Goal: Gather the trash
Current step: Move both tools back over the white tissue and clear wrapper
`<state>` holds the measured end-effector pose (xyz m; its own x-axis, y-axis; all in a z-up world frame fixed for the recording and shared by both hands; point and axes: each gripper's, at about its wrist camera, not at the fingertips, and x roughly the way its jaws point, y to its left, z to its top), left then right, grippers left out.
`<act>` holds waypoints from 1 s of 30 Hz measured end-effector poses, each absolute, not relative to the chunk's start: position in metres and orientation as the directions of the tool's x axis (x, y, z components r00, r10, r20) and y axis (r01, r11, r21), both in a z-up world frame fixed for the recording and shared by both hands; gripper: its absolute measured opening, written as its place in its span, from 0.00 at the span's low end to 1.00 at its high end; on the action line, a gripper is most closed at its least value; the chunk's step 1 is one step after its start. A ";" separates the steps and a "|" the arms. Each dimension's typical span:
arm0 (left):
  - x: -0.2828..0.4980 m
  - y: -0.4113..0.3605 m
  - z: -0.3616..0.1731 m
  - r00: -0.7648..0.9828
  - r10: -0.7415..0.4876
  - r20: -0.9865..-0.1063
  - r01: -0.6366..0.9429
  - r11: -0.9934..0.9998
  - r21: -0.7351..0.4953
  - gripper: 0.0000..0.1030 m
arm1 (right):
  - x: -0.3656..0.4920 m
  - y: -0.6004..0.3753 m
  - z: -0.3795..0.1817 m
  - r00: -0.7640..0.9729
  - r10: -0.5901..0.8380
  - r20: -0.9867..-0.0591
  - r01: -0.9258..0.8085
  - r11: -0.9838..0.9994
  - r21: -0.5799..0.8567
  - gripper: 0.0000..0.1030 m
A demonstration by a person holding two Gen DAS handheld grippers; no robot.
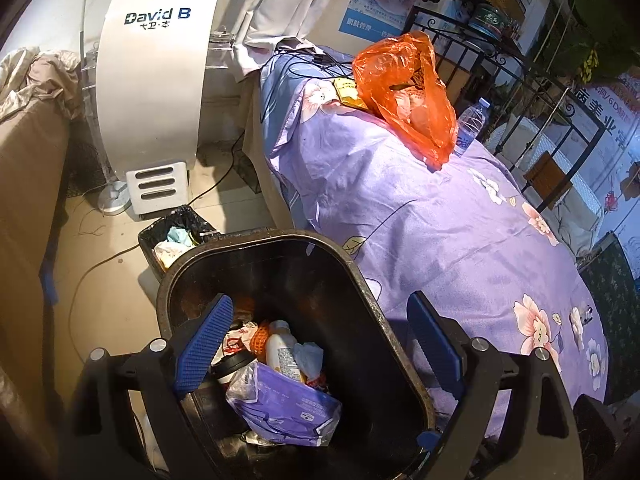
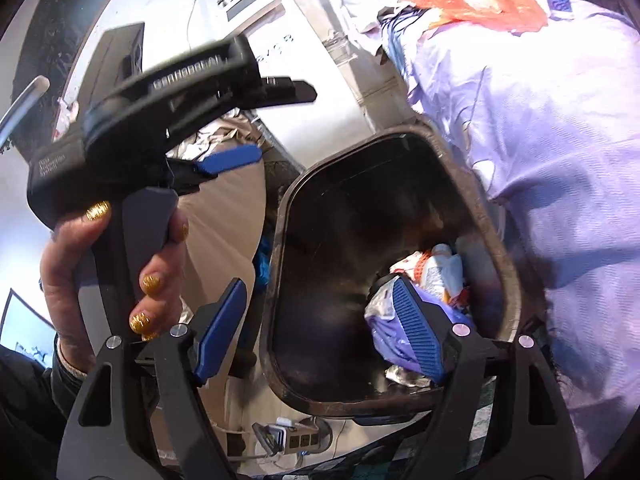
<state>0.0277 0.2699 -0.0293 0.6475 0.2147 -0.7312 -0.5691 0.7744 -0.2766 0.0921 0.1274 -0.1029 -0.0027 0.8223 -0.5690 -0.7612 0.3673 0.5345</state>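
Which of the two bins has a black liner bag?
The small bin on the floor behind, holding crumpled paper. The large dark bin in front has bare walls and holds a purple packet.

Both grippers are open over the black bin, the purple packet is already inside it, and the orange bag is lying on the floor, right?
Not the floor: the left wrist view shows the orange bag on the purple bedspread. The rest holds: left gripper and right gripper open over the black bin, purple packet inside.

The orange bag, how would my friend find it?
Look at the bed with the purple flowery cover. The orange bag sits at its far end, beside a clear water bottle. It is the only bright orange, crinkly plastic thing on the bed.
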 end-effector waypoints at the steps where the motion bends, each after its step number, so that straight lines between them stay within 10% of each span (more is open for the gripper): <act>1: 0.030 0.267 -0.030 0.647 0.208 -0.734 -0.563 0.779 -0.275 0.84 | 0.094 0.123 -0.100 0.018 0.826 -0.563 -0.758 0.379 0.531 0.77; 30: 0.158 0.059 -0.052 0.604 -0.141 -0.785 -0.020 0.981 -0.191 0.85 | 0.195 -0.122 -0.067 0.513 0.574 -0.638 -0.450 0.813 0.370 0.80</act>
<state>0.1577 0.0587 -0.0522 0.6037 -0.1407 -0.7847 -0.0199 0.9813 -0.1913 0.1948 -0.1223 -0.0674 0.5131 0.5743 -0.6379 -0.4501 0.8128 0.3697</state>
